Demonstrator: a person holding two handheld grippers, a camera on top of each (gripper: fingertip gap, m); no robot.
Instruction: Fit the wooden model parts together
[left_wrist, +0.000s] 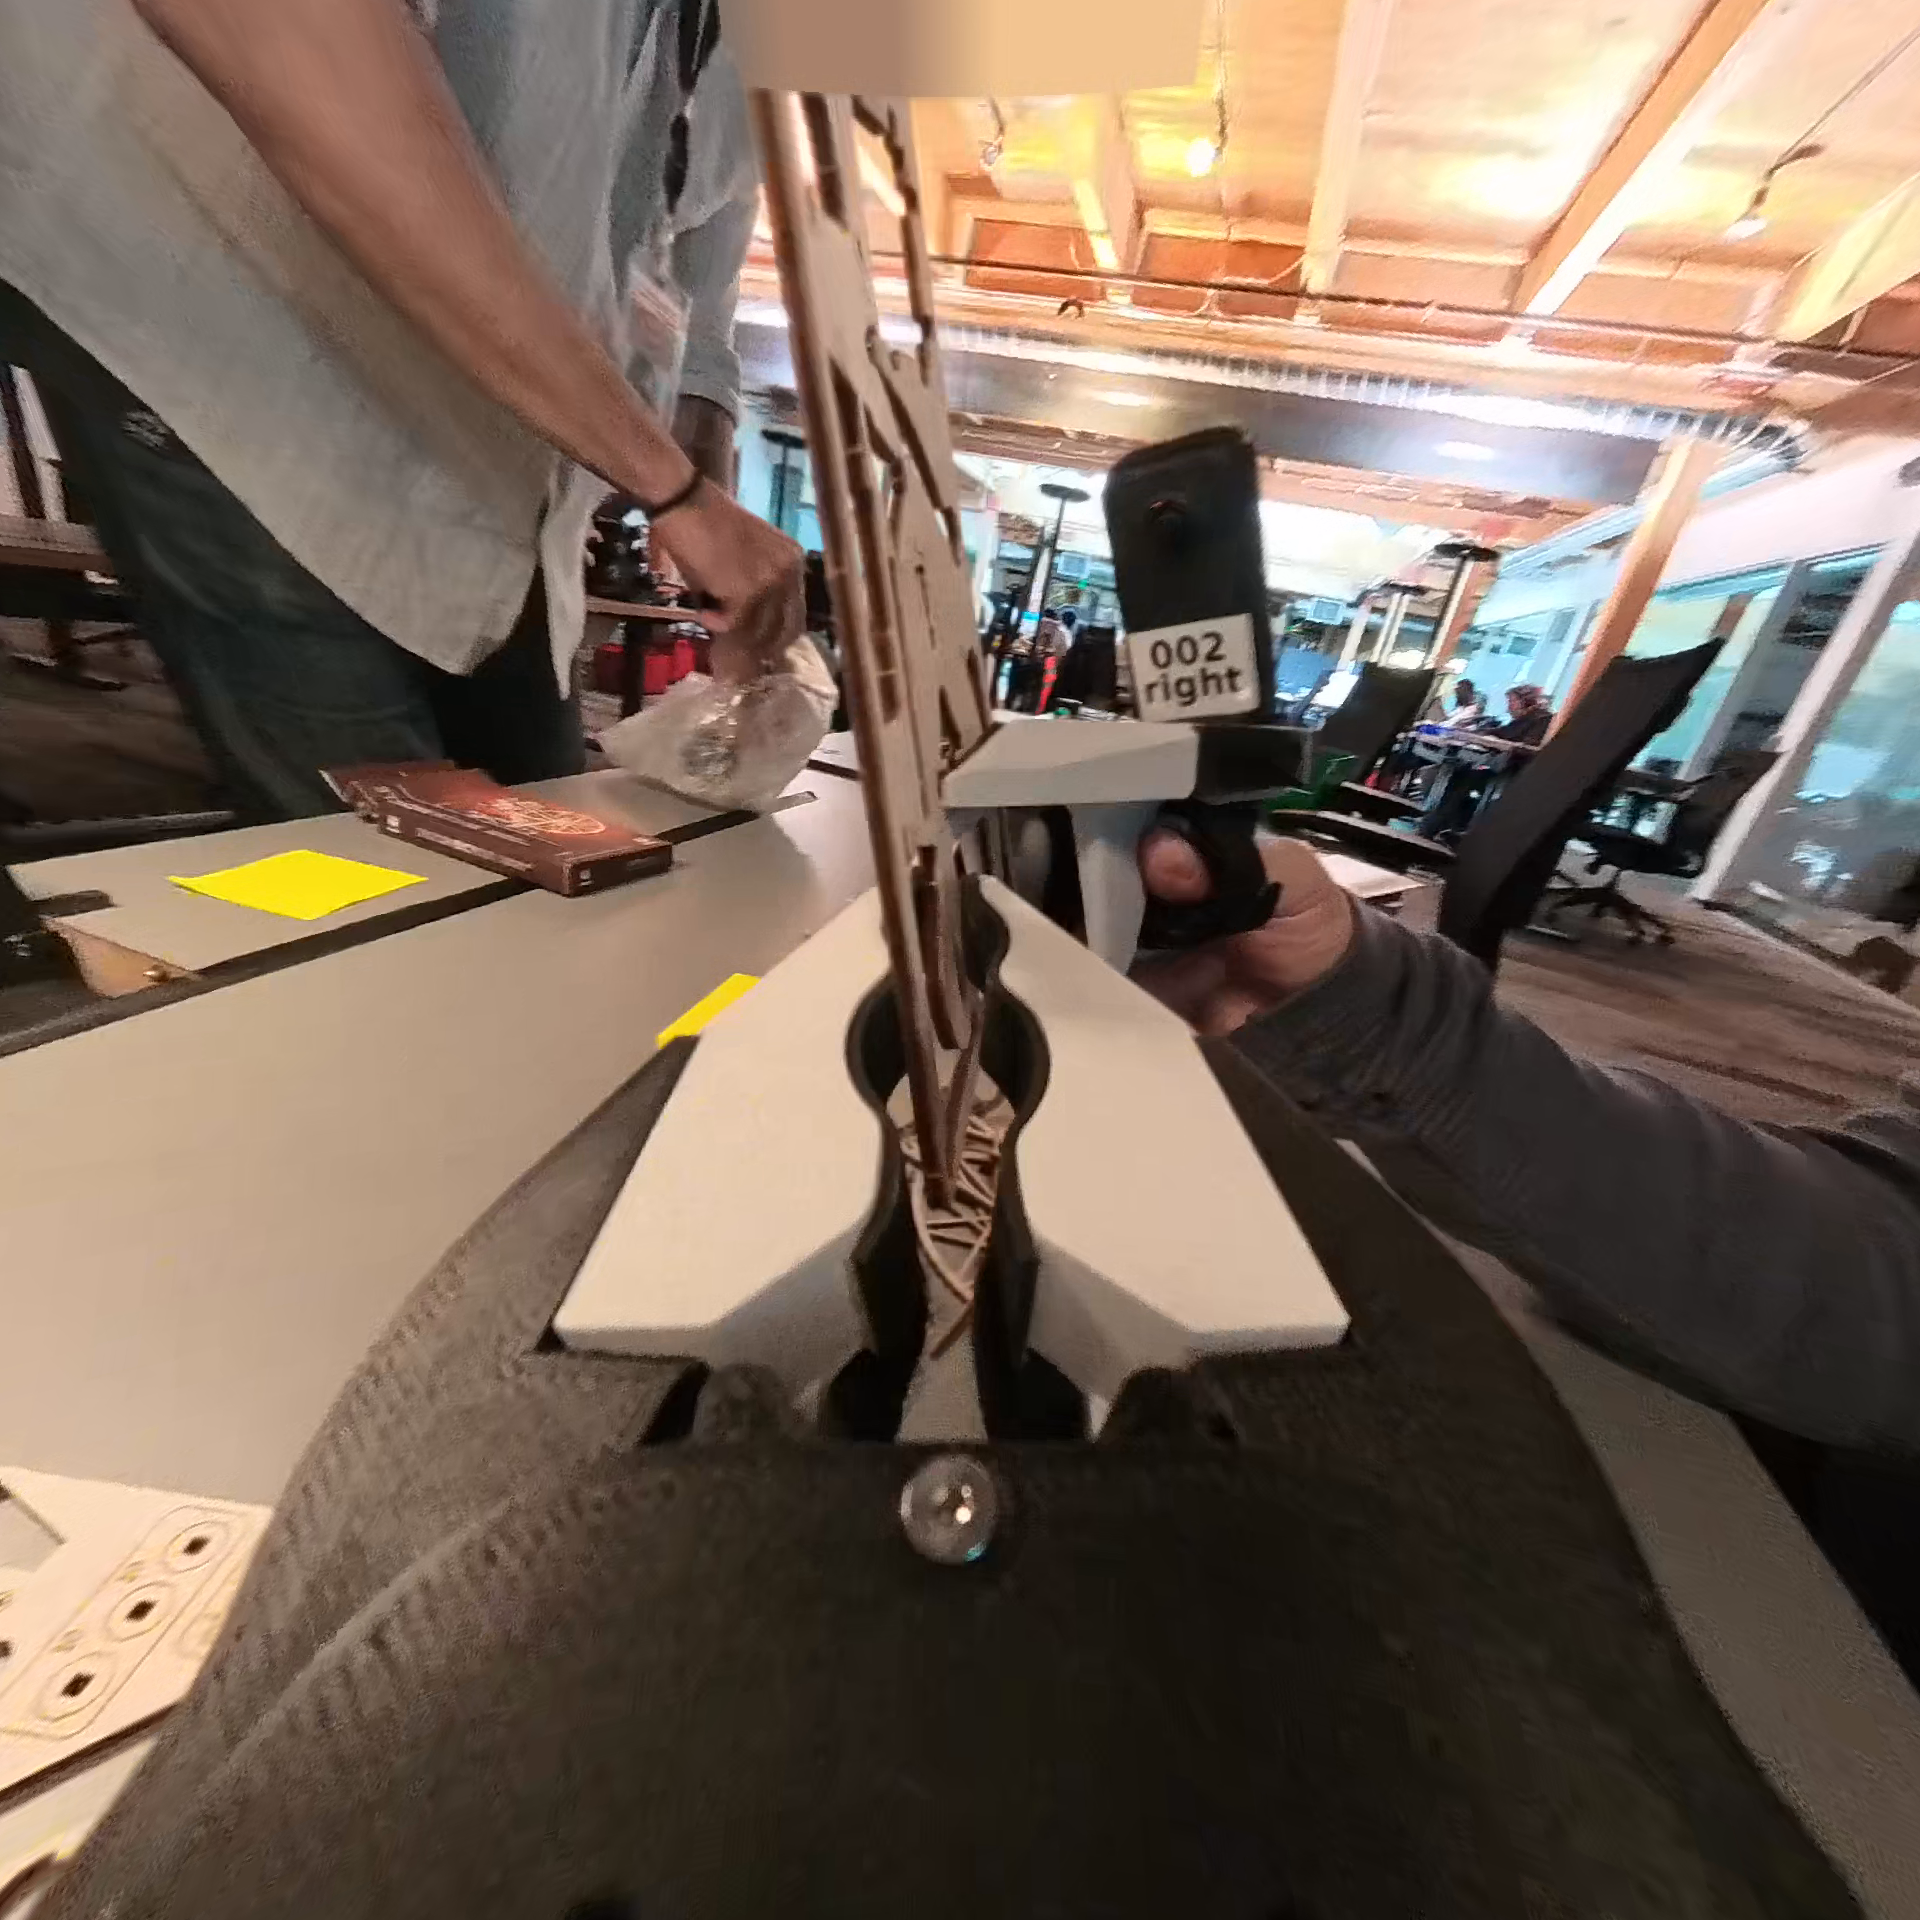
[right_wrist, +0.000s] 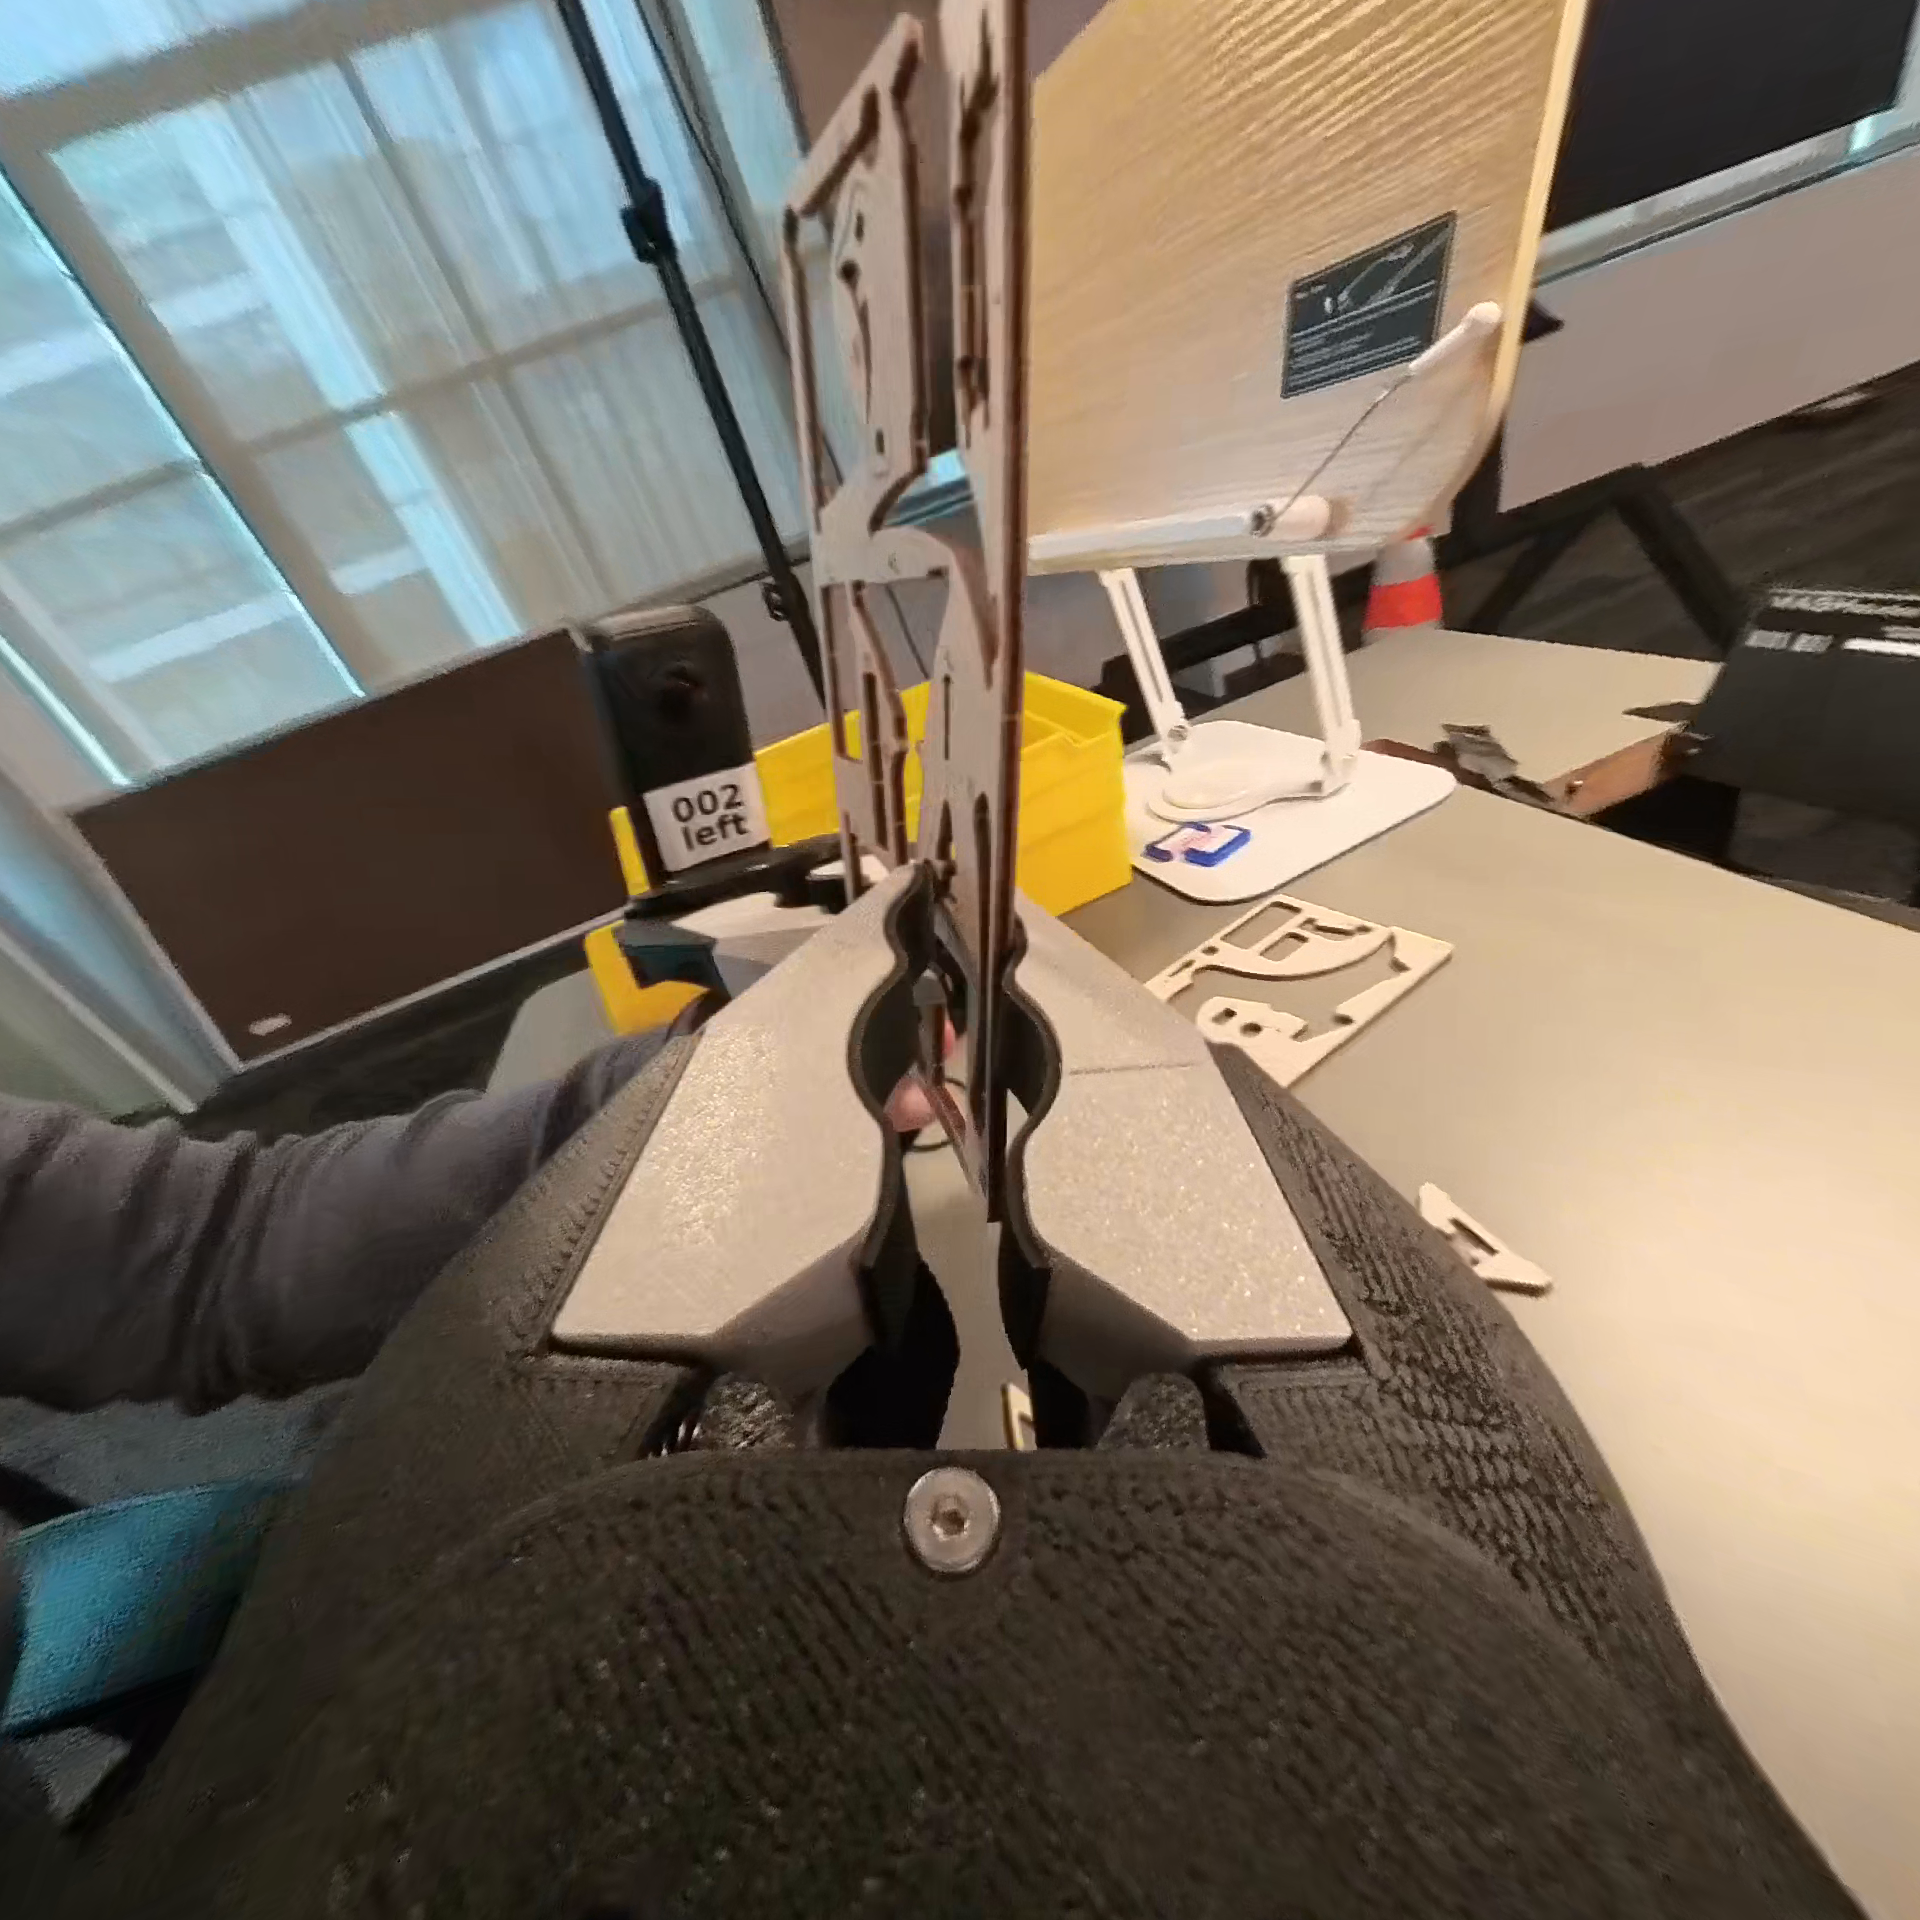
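Observation:
A thin wooden sheet of laser-cut model parts (left_wrist: 883, 520) stands upright, seen almost edge on. A second layer seems to lie against it. My left gripper (left_wrist: 935, 920) is shut on its lower edge. My right gripper (left_wrist: 961, 790) clamps the same sheet from the right, a little higher. In the right wrist view the sheet (right_wrist: 987, 416) rises from my shut right gripper (right_wrist: 961, 909). My left gripper (right_wrist: 800, 904) shows just beyond it on the left. Both grippers hold the sheet above the grey table (left_wrist: 312, 1143).
A spent wooden frame (right_wrist: 1299, 977) and a small loose wooden piece (right_wrist: 1486, 1242) lie on the table at the right. A yellow bin (right_wrist: 1070, 821) and a white book stand (right_wrist: 1299, 769) stand behind. A person (left_wrist: 312, 416) stands at the left, hand on a plastic bag (left_wrist: 727, 727), near a brown box (left_wrist: 499, 831). The tips of both grippers are at nearly the same place.

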